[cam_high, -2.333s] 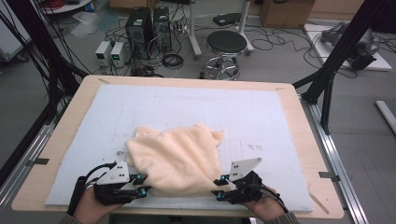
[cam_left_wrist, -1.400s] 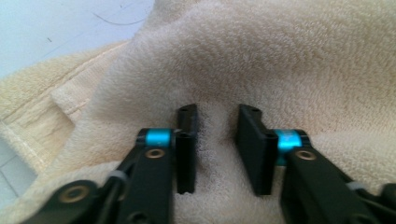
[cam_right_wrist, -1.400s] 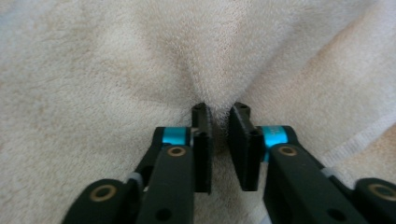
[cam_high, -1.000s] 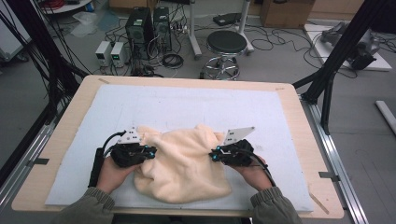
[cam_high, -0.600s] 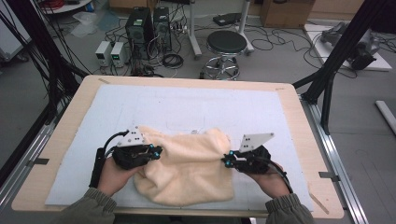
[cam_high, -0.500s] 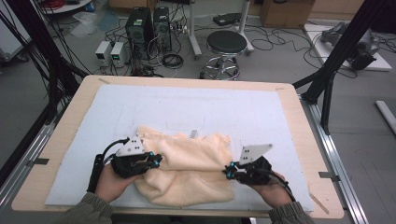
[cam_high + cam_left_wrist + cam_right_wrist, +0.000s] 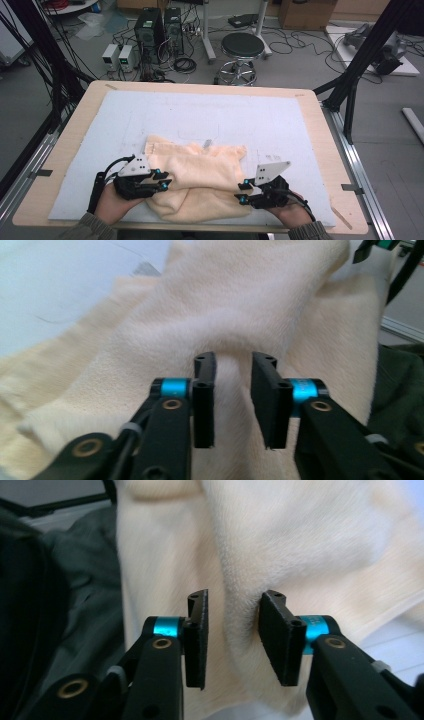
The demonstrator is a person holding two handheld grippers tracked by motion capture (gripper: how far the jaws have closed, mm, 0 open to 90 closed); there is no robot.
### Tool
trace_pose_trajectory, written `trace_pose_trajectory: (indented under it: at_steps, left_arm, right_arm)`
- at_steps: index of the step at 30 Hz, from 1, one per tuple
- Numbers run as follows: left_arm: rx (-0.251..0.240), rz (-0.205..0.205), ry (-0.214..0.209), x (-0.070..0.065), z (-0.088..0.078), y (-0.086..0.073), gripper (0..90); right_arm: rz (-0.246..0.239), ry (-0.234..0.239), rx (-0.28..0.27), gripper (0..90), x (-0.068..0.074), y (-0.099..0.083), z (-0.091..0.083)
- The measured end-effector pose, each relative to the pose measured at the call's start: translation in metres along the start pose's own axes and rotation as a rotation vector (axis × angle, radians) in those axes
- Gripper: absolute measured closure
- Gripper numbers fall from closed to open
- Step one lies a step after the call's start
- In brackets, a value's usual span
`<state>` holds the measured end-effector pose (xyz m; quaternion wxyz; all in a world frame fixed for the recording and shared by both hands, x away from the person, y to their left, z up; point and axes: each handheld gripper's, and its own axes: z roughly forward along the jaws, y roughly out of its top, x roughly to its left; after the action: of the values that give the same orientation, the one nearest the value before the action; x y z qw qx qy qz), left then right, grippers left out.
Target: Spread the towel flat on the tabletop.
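Cream fleece cloth (image 7: 197, 182) lies folded near the front edge of a pale blue mat (image 7: 280, 120). Both jaws have just been opening: the left gripper (image 7: 164, 180) and right gripper (image 7: 242, 192) stand slightly parted around cloth ridges, no longer pinching. Ideally, each backs straight out, leaving the fold undisturbed.

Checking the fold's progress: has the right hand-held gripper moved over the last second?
Yes. The right hand-held gripper has drawn back toward the table's near edge, jaws just opening off the towel.
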<state>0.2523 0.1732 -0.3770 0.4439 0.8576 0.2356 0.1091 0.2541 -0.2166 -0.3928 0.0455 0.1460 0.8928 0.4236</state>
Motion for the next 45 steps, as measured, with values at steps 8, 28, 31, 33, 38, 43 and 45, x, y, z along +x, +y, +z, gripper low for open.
trace_pose_trajectory:
  at_steps: [8,28,31,33,38,43,45]
  left_arm:
    - [-0.043,-0.029,0.083,0.031,0.001,0.018,39.4]
    - [0.079,-0.031,-0.053,0.028,0.028,-0.013,89.4]
    - [0.068,-0.022,-0.063,0.021,0.02,-0.016,89.3]
    - [0.04,-0.016,-0.057,0.019,0.015,-0.013,86.9]
    - [-0.022,-0.052,-0.019,0.026,0.015,0.01,52.9]
    - [-0.019,-0.05,-0.037,0.034,0.036,0.026,32.8]
    - [0.03,-0.055,-0.042,0.038,0.048,0.026,32.3]
  right_arm:
    - [-0.004,-0.062,-0.074,49.9,-0.04,0.038,0.008]
    - [-0.061,0.019,0.035,76.3,-0.03,0.031,0.038]
    - [-0.074,0.02,0.022,76.5,-0.016,0.023,0.031]
    - [-0.072,0.036,0.01,76.6,-0.007,0.017,0.029]
    - [-0.105,0.093,-0.002,76.4,0.01,0.012,0.035]
    - [-0.079,0.106,-0.018,71.9,0.007,0.007,0.039]
    - [-0.077,0.108,-0.018,70.8,0.006,0.007,0.039]
